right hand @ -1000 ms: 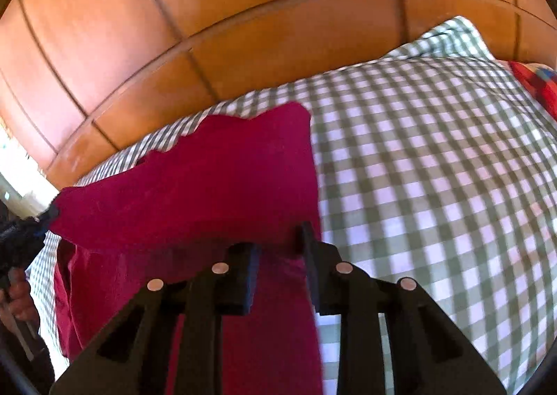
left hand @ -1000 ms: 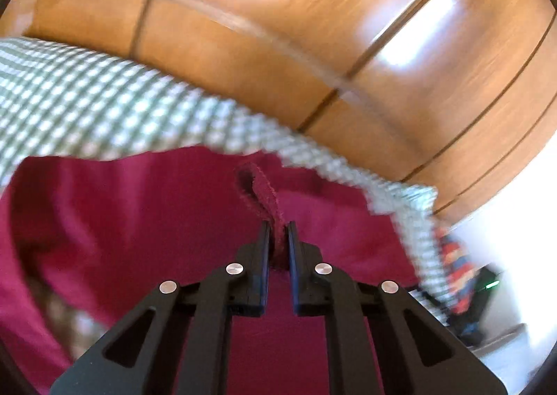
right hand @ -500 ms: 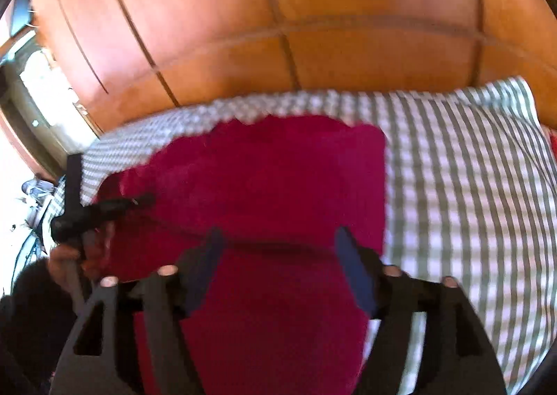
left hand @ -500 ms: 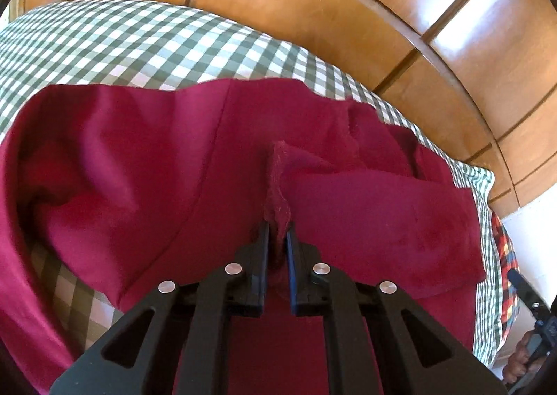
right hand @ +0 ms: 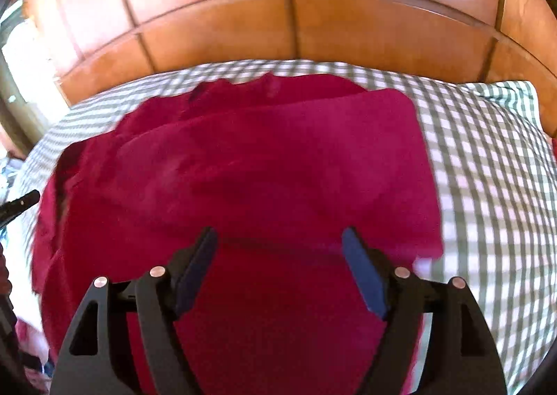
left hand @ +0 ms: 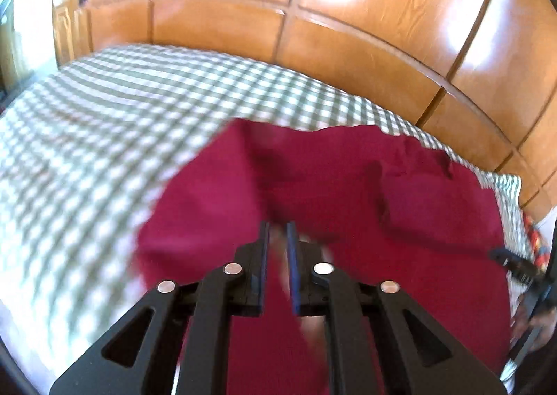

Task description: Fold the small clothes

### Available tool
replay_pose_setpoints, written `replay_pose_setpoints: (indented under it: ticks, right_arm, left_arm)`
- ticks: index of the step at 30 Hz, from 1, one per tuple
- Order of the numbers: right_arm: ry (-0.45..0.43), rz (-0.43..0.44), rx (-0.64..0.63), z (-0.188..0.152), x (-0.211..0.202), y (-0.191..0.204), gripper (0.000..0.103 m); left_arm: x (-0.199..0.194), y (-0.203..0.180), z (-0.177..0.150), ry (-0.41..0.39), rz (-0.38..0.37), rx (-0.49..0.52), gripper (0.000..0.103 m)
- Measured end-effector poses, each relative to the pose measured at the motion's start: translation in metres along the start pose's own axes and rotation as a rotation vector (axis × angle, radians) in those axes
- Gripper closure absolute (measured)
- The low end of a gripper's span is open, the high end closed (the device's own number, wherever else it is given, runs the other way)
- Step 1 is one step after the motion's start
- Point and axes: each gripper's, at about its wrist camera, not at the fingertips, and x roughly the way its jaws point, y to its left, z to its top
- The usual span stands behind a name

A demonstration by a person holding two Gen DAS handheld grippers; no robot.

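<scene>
Right tongs (right hand: 279, 238) gape just above the red cloth (right hand: 243, 168) I have folded over on the checked bed (right hand: 487, 168), while left tongs (left hand: 277, 226) look nearly closed, whether gripping cloth I cannot tell

- I can read no text, label, brand, number or sign in either wrist view.
- The red cloth (right hand: 264, 179) shows me no tag or print.
- The checked sheet (left hand: 104, 123) carries only its pattern, and the wood panels (right hand: 278, 29) behind it are bare of lettering.
- Both tools, left (left hand: 277, 233) and right (right hand: 280, 238), show plain black fingers and metal screws, with no marking I can make out.
- Motion blur softens much of both views, so any fine print would be too smeared for me to tell.
</scene>
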Motion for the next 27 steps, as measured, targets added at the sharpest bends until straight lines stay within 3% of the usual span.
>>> replay_pose_setpoints:
  ticks: [1, 3, 6, 8, 12, 14, 19, 21, 22, 23, 25, 27]
  right_arm:
    - [-0.006, 0.029, -0.002, -0.011, -0.005, 0.005, 0.028]
    - [0.003, 0.067, 0.003, -0.028, -0.008, 0.013, 0.028]
    - [0.003, 0.072, -0.03, -0.053, -0.011, 0.033, 0.028]
    - [0.016, 0.068, -0.056, -0.064, -0.013, 0.046, 0.028]
    - [0.037, 0.06, -0.072, -0.076, -0.002, 0.056, 0.027]
    - [0.03, 0.051, -0.073, -0.083, -0.003, 0.055, 0.026]
    - [0.018, 0.063, -0.053, -0.088, -0.001, 0.049, 0.025]
    - [0.01, 0.055, -0.056, -0.09, 0.0, 0.05, 0.024]
    - [0.008, 0.048, -0.064, -0.089, 0.003, 0.053, 0.024]
    - [0.005, 0.043, -0.072, -0.089, 0.004, 0.055, 0.024]
    - [0.002, 0.045, -0.076, -0.09, 0.004, 0.054, 0.024]
    - [0.005, 0.051, -0.075, -0.089, 0.003, 0.053, 0.024]
  left_arm:
    - [-0.011, 0.005, -0.01, 0.0, -0.003, 0.019, 0.081]
    - [-0.029, 0.013, -0.034, 0.022, -0.031, 0.059, 0.08]
    - [-0.048, 0.01, -0.068, 0.053, -0.044, 0.129, 0.061]
    - [-0.057, 0.0, -0.085, 0.053, -0.084, 0.17, 0.042]
    - [-0.047, -0.026, -0.111, 0.043, 0.025, 0.393, 0.044]
    - [-0.035, -0.025, -0.115, 0.075, 0.059, 0.427, 0.056]
    - [-0.023, -0.022, -0.117, 0.07, 0.073, 0.517, 0.057]
    - [-0.016, -0.016, -0.114, 0.082, 0.061, 0.49, 0.072]
    - [-0.015, -0.012, -0.11, 0.087, 0.071, 0.455, 0.091]
    - [-0.014, -0.005, -0.102, 0.098, 0.071, 0.408, 0.096]
    - [-0.028, 0.017, -0.082, 0.087, -0.042, 0.233, 0.097]
    - [-0.053, 0.039, -0.061, 0.022, -0.171, 0.05, 0.097]
